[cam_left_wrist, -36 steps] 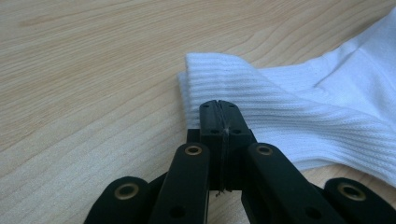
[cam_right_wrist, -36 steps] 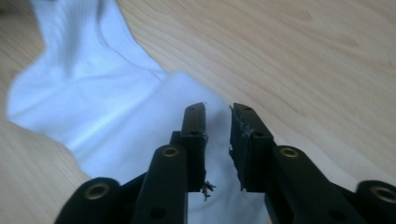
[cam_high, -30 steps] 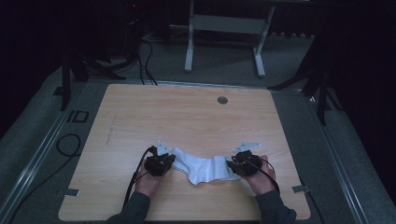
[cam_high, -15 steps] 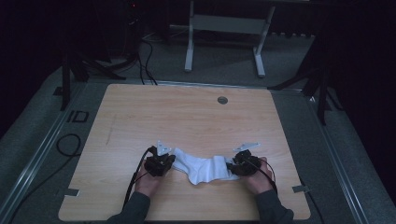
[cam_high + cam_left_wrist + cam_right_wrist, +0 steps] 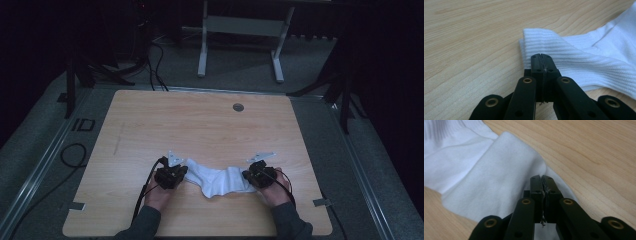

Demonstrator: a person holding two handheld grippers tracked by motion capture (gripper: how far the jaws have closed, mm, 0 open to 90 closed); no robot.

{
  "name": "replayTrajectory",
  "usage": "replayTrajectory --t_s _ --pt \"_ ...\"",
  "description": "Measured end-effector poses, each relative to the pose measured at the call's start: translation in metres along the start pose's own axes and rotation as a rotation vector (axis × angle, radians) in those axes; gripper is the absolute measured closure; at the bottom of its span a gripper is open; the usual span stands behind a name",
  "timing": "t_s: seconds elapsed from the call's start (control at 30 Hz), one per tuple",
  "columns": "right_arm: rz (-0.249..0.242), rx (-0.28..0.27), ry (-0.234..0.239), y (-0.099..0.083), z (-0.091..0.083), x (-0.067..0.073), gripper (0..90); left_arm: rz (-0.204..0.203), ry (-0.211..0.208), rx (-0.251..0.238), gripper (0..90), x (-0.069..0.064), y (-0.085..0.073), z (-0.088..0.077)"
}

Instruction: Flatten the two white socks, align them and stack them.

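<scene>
table point(image 5: 200, 125): wooden top, bare apart from the work near your edge; a small round grommet point(image 5: 238, 107) sits far back, well apart from everything.
white socks point(image 5: 216, 180): a pair lying limp between your two hands near the front edge, ribbed cuffs toward your left, smooth toe end toward your right, sagging in a kink at the middle.
left gripper point(image 5: 176, 172): jaws fully together on the ribbed cuff point(image 5: 554, 52); in the left gripper view the tips bite just the cuff's near edge, fabric fanned out past them.
right gripper point(image 5: 252, 176): jaws have just been closing and now meet on the toe end point(image 5: 506, 170); the pinch sits right at the hem, thin fabric caught between the tips.
risk, slip: both bites are shallow; pull the ends apart hard and I judge the right one likely lets go first.
risk, one layer: I can't tell if each pinch has both socks or just the top layer; lift and the lower sock may stay on the table.
risk, drag: the middle kink rests on the wood; slide sideways without lifting and it probably bunches more.
risk, edge: you work near the front edge; a dropped end could hang off it.
</scene>
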State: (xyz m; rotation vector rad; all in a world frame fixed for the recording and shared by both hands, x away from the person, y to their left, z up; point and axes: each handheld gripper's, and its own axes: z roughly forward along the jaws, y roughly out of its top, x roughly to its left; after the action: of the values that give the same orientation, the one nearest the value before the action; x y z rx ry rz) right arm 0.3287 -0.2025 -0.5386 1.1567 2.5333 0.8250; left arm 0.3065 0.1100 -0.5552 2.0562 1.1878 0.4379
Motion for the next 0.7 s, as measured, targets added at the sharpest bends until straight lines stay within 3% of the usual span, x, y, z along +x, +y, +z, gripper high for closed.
replayTrajectory --t_s 0.47,0.7 --pt "-0.006 -0.052 -0.007 0.0 -0.02 0.001 88.3 0.0 0.001 0.0 89.7 0.0 0.0 0.0" --pt "0.036 -0.094 -0.007 -0.008 -0.035 -0.005 88.3 -0.002 0.002 0.0 89.7 0.0 0.0 0.0"
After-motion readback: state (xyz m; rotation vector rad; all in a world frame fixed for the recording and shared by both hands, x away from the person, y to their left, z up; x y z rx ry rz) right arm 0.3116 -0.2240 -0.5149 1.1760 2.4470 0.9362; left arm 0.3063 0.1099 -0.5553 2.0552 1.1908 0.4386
